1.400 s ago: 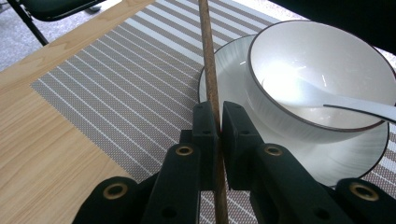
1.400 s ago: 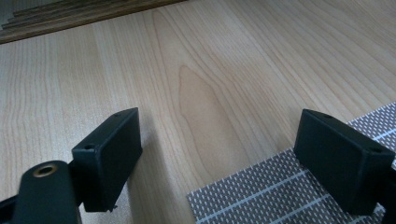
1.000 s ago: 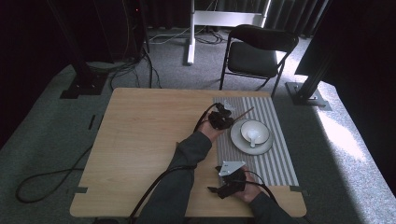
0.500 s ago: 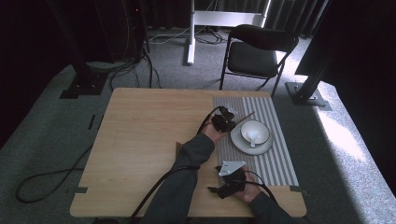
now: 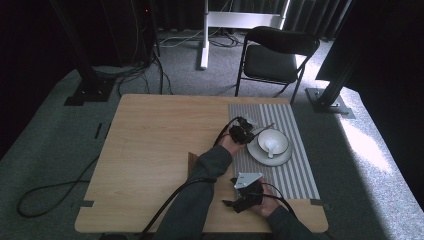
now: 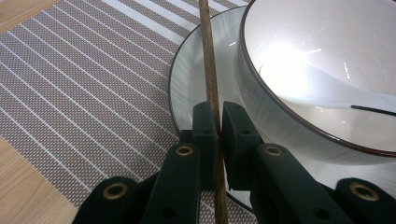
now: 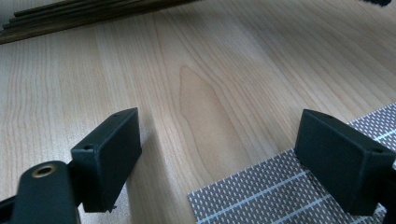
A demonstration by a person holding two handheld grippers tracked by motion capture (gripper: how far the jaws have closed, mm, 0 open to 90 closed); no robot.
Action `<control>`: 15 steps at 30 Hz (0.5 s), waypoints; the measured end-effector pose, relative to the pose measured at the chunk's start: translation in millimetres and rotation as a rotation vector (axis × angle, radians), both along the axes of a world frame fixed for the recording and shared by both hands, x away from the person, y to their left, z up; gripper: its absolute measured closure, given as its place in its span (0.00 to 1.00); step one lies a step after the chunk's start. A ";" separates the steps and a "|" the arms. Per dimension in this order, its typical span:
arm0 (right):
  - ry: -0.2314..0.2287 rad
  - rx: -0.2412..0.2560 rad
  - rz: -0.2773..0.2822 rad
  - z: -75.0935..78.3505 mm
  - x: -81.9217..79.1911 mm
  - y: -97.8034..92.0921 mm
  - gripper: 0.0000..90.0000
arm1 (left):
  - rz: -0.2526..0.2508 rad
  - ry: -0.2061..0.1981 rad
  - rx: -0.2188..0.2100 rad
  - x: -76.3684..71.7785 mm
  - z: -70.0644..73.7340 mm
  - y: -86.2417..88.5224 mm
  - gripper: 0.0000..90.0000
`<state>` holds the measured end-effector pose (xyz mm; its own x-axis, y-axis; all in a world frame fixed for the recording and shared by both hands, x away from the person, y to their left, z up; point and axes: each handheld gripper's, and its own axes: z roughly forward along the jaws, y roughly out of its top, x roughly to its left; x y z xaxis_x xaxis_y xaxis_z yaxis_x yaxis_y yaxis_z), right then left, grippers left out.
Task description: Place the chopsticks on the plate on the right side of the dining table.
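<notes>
With the left gripper [image 6: 215, 122] clamped on the thin brown wooden chopstick [image 6: 208, 60] at the white plate's [image 6: 187, 74] nine-o'clock rim beside the white bowl [image 6: 299, 60], lower it level onto the striped placemat [image 6: 84, 79], while the right gripper [image 7: 224, 163] idles, jaws wide apart.

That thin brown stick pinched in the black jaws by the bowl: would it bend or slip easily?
The stick looks like wood and runs straight, so it is probably stiff and light. The left gripper pinches it near one end, so it might pivot. Being round and thin, it would likely roll if dropped on the placemat.
</notes>
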<state>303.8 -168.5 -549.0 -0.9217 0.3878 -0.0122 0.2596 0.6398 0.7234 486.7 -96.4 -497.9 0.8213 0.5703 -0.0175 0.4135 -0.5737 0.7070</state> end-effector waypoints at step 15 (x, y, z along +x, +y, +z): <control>0.000 0.000 0.000 0.0 0.0 0.0 0.15 | -0.003 0.008 0.002 2.0 -8.1 -5.5 0.94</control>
<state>303.8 -168.5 -549.0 -0.9217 0.3877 -0.0122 0.2596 0.6398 0.7234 488.7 -102.0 -506.0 0.8226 0.5682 -0.0228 0.4176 -0.5764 0.7024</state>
